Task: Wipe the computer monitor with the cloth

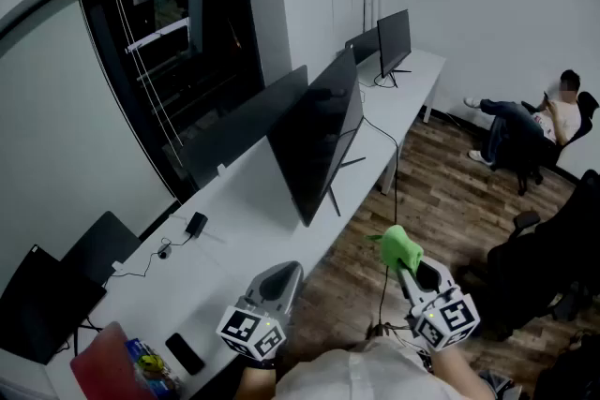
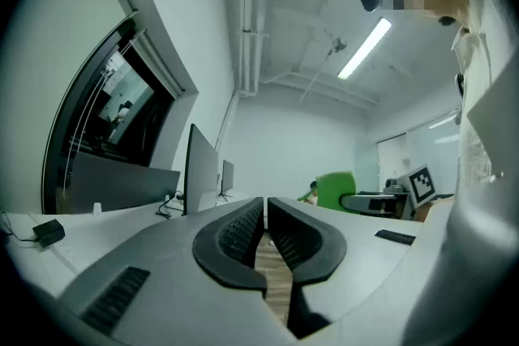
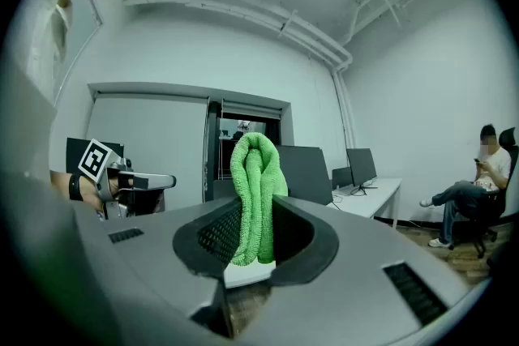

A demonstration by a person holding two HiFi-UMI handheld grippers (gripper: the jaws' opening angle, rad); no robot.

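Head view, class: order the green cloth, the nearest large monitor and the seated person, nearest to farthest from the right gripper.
1. green cloth, clamped in the right gripper
2. large monitor, ahead-left on the desk
3. seated person, far right of the room

Dim, bluish light came from a ceiling strip lamp [image 2: 365,49]; both gripper views bowed and darkened toward their round edges.

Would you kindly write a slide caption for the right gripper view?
Right gripper clamps a folded green cloth, with a dark monitor on the desk behind.
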